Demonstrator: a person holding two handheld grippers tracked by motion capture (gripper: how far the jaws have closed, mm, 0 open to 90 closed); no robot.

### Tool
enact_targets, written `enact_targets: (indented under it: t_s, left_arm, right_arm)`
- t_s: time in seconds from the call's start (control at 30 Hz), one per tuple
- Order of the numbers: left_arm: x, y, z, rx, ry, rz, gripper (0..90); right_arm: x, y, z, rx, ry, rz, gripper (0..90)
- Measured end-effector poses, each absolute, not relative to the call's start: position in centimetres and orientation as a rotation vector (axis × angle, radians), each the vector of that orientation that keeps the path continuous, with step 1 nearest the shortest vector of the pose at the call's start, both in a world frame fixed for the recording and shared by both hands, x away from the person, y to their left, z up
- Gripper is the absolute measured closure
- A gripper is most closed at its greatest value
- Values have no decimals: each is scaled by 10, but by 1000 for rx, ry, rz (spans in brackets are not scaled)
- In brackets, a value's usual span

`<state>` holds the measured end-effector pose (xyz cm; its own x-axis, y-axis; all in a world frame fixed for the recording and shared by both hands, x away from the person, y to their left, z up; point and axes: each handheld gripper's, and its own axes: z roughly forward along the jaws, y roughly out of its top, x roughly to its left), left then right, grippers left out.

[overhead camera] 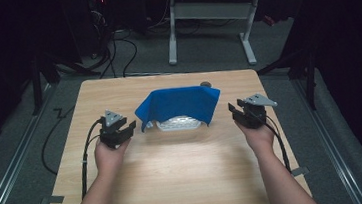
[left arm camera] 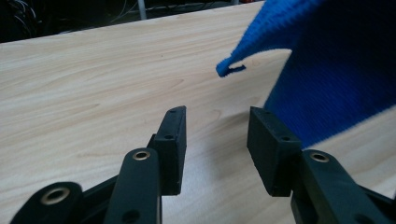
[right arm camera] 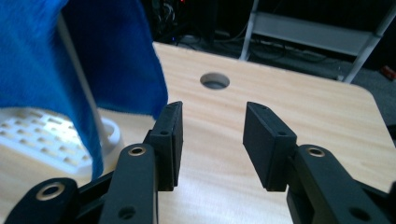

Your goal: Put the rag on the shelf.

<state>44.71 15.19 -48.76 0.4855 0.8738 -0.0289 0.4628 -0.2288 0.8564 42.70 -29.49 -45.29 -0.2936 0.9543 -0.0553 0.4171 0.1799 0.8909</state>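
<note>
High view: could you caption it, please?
Two open grippers, left gripper and right gripper, flank a blue cloth draped over a white basket.

The blue knitted cloth [overhead camera: 179, 103] looks soft and matt; the pale wooden worktop [overhead camera: 175, 163] smooth, faintly sheened; the perforated white plastic basket [overhead camera: 179, 124] glossy; both black tools matt plastic.

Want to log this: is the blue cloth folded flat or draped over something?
Draped: the blue cloth hangs tent-like over a white perforated rack, edges dangling.
</note>
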Motion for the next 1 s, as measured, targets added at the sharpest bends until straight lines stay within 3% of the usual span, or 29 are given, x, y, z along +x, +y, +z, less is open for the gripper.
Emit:
enact_targets:
  t_s: [0.6,1.0]
  left_arm:
    - [374,151,-485,1851,1006,549,559]
    - [312,135,-506,1948,934,489,521]
  right_arm:
    - [361,-277,-455,1158,1881,1087,540]
    - [300,-259,-483,1152,1928,1114,498]
